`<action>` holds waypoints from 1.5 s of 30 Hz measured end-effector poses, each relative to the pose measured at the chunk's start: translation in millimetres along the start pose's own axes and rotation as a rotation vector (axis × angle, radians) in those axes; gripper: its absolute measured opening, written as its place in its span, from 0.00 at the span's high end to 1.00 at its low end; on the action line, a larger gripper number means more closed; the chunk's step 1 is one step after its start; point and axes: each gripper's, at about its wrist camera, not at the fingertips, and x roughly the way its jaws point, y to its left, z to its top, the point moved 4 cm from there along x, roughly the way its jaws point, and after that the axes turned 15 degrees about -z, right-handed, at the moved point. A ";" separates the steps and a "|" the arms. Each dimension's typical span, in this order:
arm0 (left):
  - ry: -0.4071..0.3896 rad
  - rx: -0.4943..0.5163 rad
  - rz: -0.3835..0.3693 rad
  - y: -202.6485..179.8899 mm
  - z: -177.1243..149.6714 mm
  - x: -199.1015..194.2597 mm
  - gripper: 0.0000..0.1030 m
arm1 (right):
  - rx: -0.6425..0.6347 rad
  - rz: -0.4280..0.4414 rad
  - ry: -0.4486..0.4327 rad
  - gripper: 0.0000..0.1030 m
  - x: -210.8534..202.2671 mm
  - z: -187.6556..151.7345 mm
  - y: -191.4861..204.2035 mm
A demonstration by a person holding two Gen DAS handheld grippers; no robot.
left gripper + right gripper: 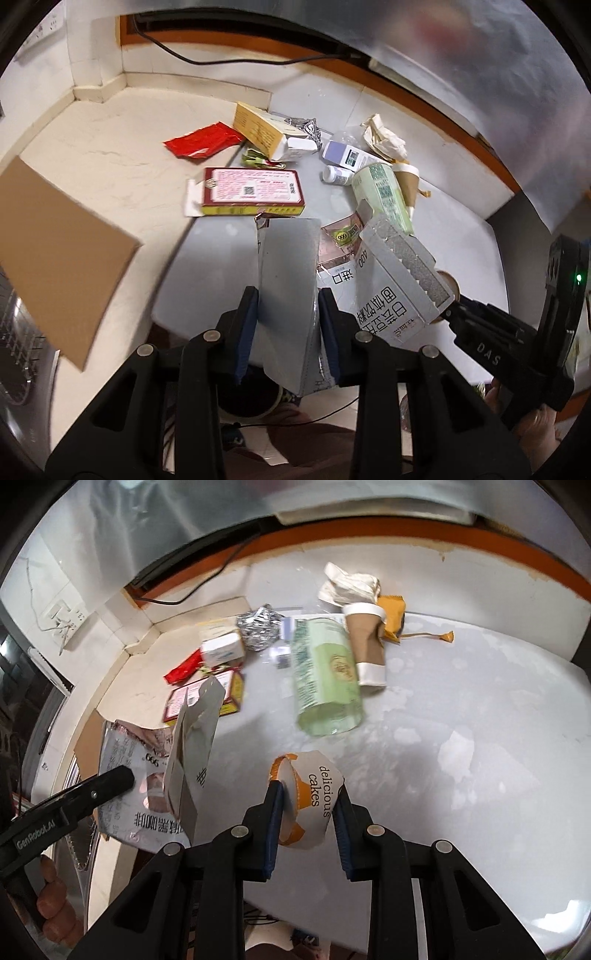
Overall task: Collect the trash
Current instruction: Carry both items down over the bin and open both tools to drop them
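Above table (480, 701): left gripper (288, 332) clamped on grey carton (290, 266), right gripper (308, 812) clamped on cake cup (314, 794). Step: carry-off. Next: locate bin, not in view.

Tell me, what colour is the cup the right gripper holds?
White with orange bands; the paper cup shows best from the right wrist.

My left wrist camera looks steeply down along its fingers, close over the white table (454, 221), my right gripper (448, 308) entering at its lower right. My right wrist camera looks likewise, my left gripper (125, 775) at lower left. Both share the green canister (384, 195) (327, 675) and brown paper cup (406, 182) (367, 642).
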 end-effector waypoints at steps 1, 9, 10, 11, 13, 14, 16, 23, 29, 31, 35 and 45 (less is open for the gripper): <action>-0.002 0.011 0.000 1.2 -5.1 -8.8 0.72 | 0.002 -0.005 -0.009 0.75 -9.0 -7.3 6.4; -0.019 0.093 -0.001 17.9 -54.2 -77.7 0.72 | 0.005 -0.044 -0.045 0.75 -59.7 -66.2 48.9; -0.016 0.100 -0.002 21.0 -61.2 -83.5 0.72 | 0.005 -0.052 -0.049 0.75 -65.1 -76.0 53.6; -0.014 0.107 -0.003 23.8 -68.6 -88.8 0.72 | 0.004 -0.060 -0.051 0.75 -70.0 -86.5 57.9; -0.004 0.120 -0.003 30.5 -84.7 -97.2 0.72 | 0.002 -0.077 -0.049 0.75 -76.9 -107.6 65.3; 0.003 0.125 -0.003 33.2 -92.2 -99.3 0.72 | 0.000 -0.085 -0.045 0.75 -78.8 -117.3 68.2; 0.024 0.123 -0.005 39.4 -106.5 -100.0 0.72 | -0.005 -0.104 -0.025 0.75 -78.8 -137.9 72.6; 0.104 0.071 0.021 62.3 -152.6 -79.3 0.72 | -0.044 -0.137 0.070 0.75 -61.5 -186.6 80.9; 0.210 -0.002 0.077 85.6 -207.0 -26.5 0.72 | -0.097 -0.136 0.168 0.75 -13.4 -225.8 84.3; 0.221 -0.015 0.115 96.1 -229.4 3.1 0.72 | -0.118 -0.133 0.217 0.75 15.6 -246.8 82.7; 0.233 -0.008 0.181 121.2 -272.3 76.3 0.72 | -0.144 -0.135 0.279 0.75 80.2 -286.4 72.9; 0.322 -0.016 0.255 207.5 -379.0 285.1 0.72 | -0.194 -0.107 0.287 0.75 290.0 -373.1 57.4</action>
